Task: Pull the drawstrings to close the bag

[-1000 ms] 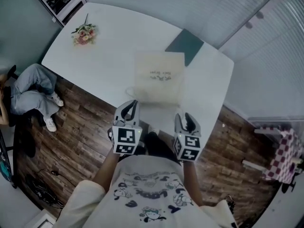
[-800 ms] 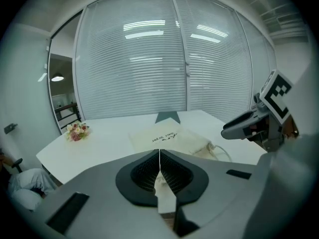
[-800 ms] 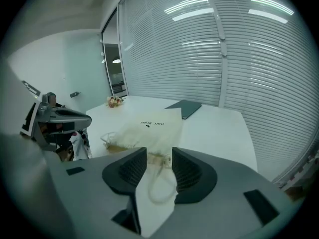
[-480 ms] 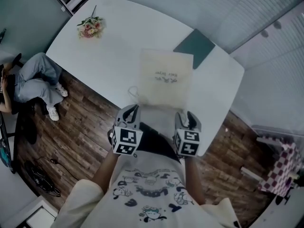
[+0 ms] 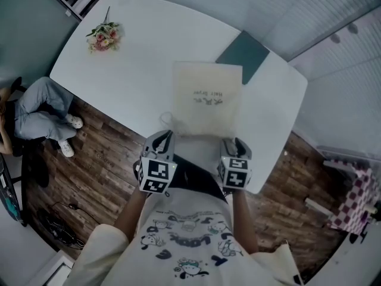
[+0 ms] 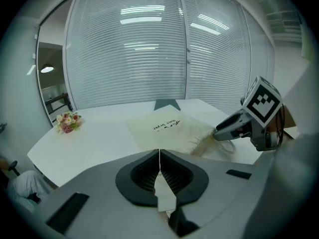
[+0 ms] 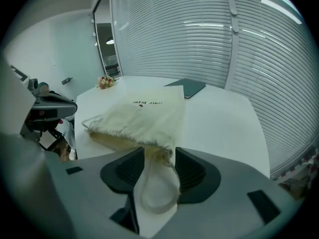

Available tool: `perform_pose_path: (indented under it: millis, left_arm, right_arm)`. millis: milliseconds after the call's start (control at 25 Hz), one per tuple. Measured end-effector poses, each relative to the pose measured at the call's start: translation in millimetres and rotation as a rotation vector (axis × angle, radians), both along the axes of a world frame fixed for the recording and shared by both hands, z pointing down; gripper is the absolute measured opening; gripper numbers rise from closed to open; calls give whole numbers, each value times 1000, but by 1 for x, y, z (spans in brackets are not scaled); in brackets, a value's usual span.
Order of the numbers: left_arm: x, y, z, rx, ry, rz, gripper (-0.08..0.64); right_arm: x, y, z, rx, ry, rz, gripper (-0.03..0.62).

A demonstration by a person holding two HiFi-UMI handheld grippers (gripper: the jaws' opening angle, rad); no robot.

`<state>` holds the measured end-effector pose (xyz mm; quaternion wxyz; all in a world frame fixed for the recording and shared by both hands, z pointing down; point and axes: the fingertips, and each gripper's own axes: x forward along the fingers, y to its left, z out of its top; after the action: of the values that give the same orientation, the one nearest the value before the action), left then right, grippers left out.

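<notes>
A cream drawstring bag [image 5: 207, 97] with dark print lies flat on the white table [image 5: 131, 70], its gathered mouth towards me. My left gripper [image 5: 165, 136] hovers at the mouth's left corner, shut with nothing in it, close to the left cord loop [image 5: 165, 118]. In its own view the left gripper [image 6: 159, 153] has its jaws pressed together short of the bag [image 6: 167, 127]. My right gripper [image 5: 233, 142] is at the right corner. Its jaws have just been opening and stand wide, and the right cord loop [image 7: 155, 185] lies loose between them.
A dark green pad [image 5: 243, 54] lies just beyond the bag. A small bunch of flowers [image 5: 102, 36] sits at the table's far left. A person's legs [image 5: 37, 109] show on the wooden floor at the left. The table's near edge runs just under my grippers.
Both grippers have come down and forward to the bag's near edge. The right gripper's jaws have spread apart.
</notes>
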<state>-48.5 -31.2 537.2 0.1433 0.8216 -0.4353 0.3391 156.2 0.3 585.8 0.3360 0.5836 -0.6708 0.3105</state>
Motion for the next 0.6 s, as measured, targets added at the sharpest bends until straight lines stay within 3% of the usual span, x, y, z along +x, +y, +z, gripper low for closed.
perform_pose_path:
  millis: [400,600]
  left_arm:
    - [-5,-13,14,-41,-8,52,44]
    - [-12,-15,20,-68,-18,68,44]
  right_arm:
    - [2,7,24,-123,31,24,195]
    - [3,10,25,-181,78,5,58]
